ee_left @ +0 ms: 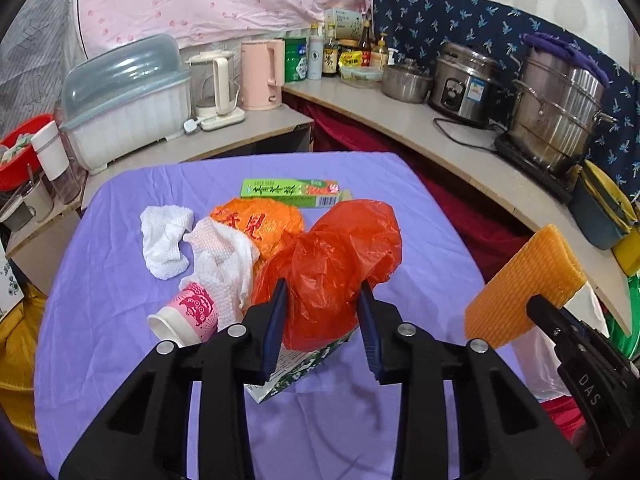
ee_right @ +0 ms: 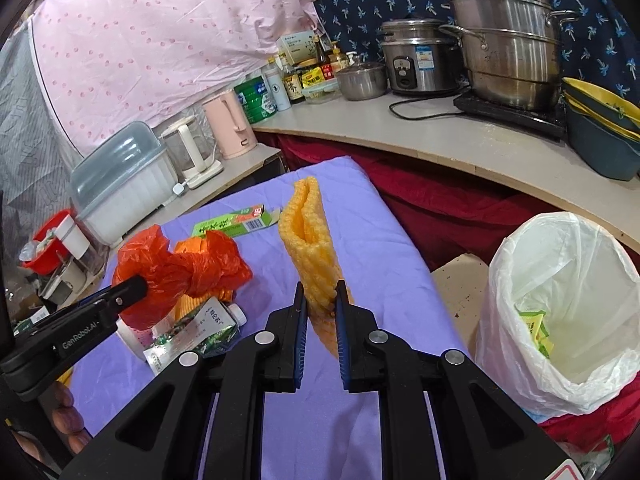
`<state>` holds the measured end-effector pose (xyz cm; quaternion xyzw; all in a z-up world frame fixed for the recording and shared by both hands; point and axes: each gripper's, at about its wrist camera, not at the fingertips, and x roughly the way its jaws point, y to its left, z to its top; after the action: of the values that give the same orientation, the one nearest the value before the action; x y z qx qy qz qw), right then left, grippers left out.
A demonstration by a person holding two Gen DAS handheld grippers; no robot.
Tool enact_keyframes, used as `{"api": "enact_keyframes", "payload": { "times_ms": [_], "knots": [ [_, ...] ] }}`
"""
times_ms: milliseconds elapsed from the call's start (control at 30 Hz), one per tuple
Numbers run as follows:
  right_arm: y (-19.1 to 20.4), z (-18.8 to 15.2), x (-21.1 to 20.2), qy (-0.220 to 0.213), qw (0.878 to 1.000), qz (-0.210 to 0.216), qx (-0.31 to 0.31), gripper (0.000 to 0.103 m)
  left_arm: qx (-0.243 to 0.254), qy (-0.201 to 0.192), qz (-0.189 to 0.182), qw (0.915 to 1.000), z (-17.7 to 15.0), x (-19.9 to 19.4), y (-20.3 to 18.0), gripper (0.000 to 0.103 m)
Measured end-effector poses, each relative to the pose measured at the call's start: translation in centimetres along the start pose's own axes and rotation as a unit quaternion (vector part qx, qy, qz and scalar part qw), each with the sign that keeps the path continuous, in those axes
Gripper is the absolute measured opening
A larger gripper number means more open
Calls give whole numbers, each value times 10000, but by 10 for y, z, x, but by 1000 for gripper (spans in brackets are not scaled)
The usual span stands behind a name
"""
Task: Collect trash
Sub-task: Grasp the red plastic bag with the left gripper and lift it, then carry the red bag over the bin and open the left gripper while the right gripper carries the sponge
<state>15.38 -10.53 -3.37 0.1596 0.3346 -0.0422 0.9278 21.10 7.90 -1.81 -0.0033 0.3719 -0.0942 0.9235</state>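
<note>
Two counters (ee_left: 400, 120) behind purple tablecloth (ee_left: 120, 300)

red-orange plastic bag (ee_left: 340, 264), yellow-orange ribbed foam sheet (ee_right: 312, 240), plain lilac tablecloth (ee_left: 120, 280).

My left gripper (ee_left: 323, 292): black moulded frame, dark blue finger pads, four silver round screws across the linkage, white "GenRobot.AI" lettering on its side. My right gripper (ee_right: 321, 294) is built the same, with white "DAS" lettering on its side.
</note>
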Motion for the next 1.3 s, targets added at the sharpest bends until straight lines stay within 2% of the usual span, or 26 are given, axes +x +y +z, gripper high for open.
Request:
{"api": "enact_keyframes", "payload": {
  "times_ms": [300, 500, 900, 1133, 1300],
  "knots": [
    [-31, 11, -47, -414, 9990, -96, 168, 13, 179, -314, -489, 9982, 13, -40, -45, 30],
    [-76, 10, -79, -629, 9963, -393, 429, 13, 443, -412, -900, 9941, 16, -58, -95, 30],
    [-178, -2, -128, -889, 9835, -1153, 1076, 13, 981, -219, -1725, 9799, 0, -63, -208, 30],
    [-216, -13, -146, -960, 9770, -1356, 1339, 13, 1283, -93, -1908, 9732, -14, -61, -260, 30],
    [-232, -19, -153, -993, 9738, -1423, 1470, 13, 1426, 24, -1954, 9703, -23, -56, -282, 30]
  ]
}}
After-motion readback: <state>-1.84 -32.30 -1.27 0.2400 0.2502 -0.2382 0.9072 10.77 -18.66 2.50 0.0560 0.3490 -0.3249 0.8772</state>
